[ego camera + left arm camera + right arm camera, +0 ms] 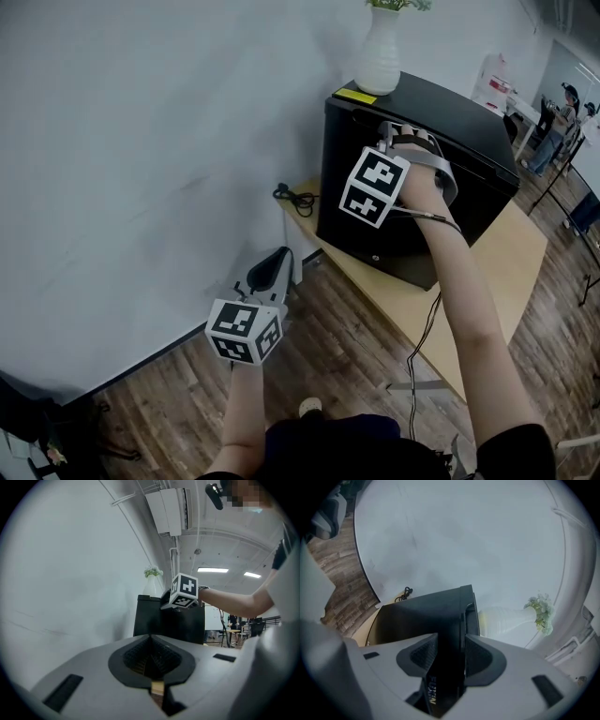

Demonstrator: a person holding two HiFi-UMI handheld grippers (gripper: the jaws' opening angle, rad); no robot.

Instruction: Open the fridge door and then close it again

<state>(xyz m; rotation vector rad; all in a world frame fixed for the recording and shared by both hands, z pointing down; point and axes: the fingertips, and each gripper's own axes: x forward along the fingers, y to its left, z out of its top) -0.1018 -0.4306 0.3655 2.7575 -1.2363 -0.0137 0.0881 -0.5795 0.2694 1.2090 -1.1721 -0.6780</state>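
Observation:
A black mini fridge (441,122) stands on a low wooden table (511,248). Its door front (361,220) faces me and looks closed or barely ajar. My right gripper (396,133) is at the door's top edge. In the right gripper view the gripper (451,653) has its pads on either side of the door's (422,616) thin top edge, beside the seam. My left gripper (270,270) hangs low over the floor, away from the fridge. Its pads (151,656) meet with nothing between them. The fridge (154,620) and the right gripper's marker cube (183,591) show ahead of it.
A white vase (380,56) with pale flowers stands on the fridge top near the wall. A coiled black cable (295,197) lies on the table's left end. A cable hangs from my right arm. A white wall is behind; the floor is wood plank.

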